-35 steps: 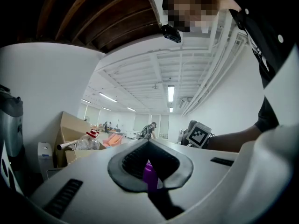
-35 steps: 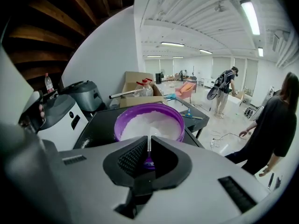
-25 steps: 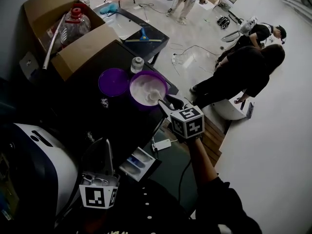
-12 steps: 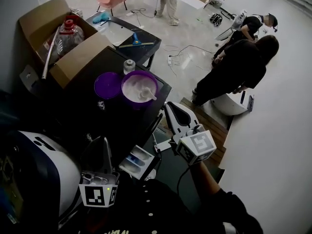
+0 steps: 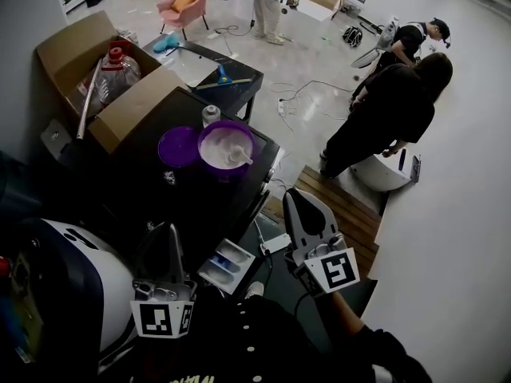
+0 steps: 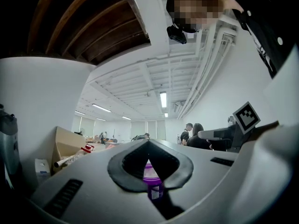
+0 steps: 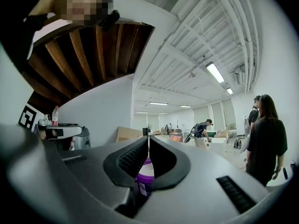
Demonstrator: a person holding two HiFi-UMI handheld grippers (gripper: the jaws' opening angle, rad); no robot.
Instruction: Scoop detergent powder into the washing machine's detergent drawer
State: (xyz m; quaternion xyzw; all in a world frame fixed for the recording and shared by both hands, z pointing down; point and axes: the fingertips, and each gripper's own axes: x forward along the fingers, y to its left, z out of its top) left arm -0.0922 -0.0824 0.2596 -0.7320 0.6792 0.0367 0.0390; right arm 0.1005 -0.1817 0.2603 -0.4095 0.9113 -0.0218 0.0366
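A purple tub [image 5: 226, 150] of white detergent powder stands on the black table [image 5: 152, 198]. A white scoop [image 5: 236, 157] lies in the powder, and the purple lid [image 5: 179, 147] lies to the tub's left. The white detergent drawer [image 5: 227, 266] sticks out of the washing machine [image 5: 72, 274] at lower left. My right gripper [image 5: 297, 199] hangs off the table's right edge, well short of the tub; its jaws have just closed with nothing between them. My left gripper [image 5: 170, 234] is shut and empty above the drawer. Both gripper views show the tub [image 6: 152, 177] [image 7: 145, 174] beyond the jaws.
A cardboard box [image 5: 96, 62] holding a water bottle sits at the table's back left, with a small white bottle [image 5: 210, 115] behind the tub. A low table [image 5: 209, 66] carries a squeegee. People [image 5: 391, 110] stand to the right. Wooden steps [image 5: 347, 214], a power strip [image 5: 276, 243] and cables lie below.
The right gripper left the scoop in the tub, drew back toward me off the table's edge and shut. The left gripper has barely shifted.
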